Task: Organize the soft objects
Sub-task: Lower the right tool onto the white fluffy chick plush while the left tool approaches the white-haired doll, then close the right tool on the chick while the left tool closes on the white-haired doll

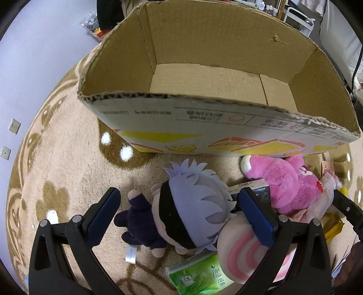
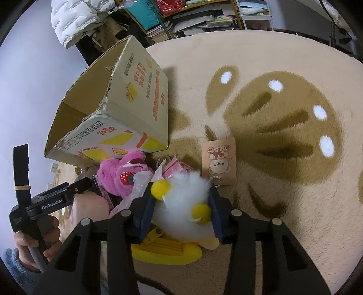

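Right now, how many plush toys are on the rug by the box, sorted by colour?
Lavender-haired doll: 1
Pink bear: 1
Pink-and-cream swirl plush: 1
White fluffy toy with yellow pompoms: 1
Total: 4

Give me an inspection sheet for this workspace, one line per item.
Surface: beige carpet with brown pattern.
Job's things: open cardboard box, nothing seen inside; grey-haired doll, pink plush, white fluffy toy.
Clutter: green tissue pack, bear card, yellow clip.
Grippers: left tool open around the doll; right tool closed on the fluffy toy.
Cables: black cable at right edge.
Surroundings: crowded shelves, white jacket.
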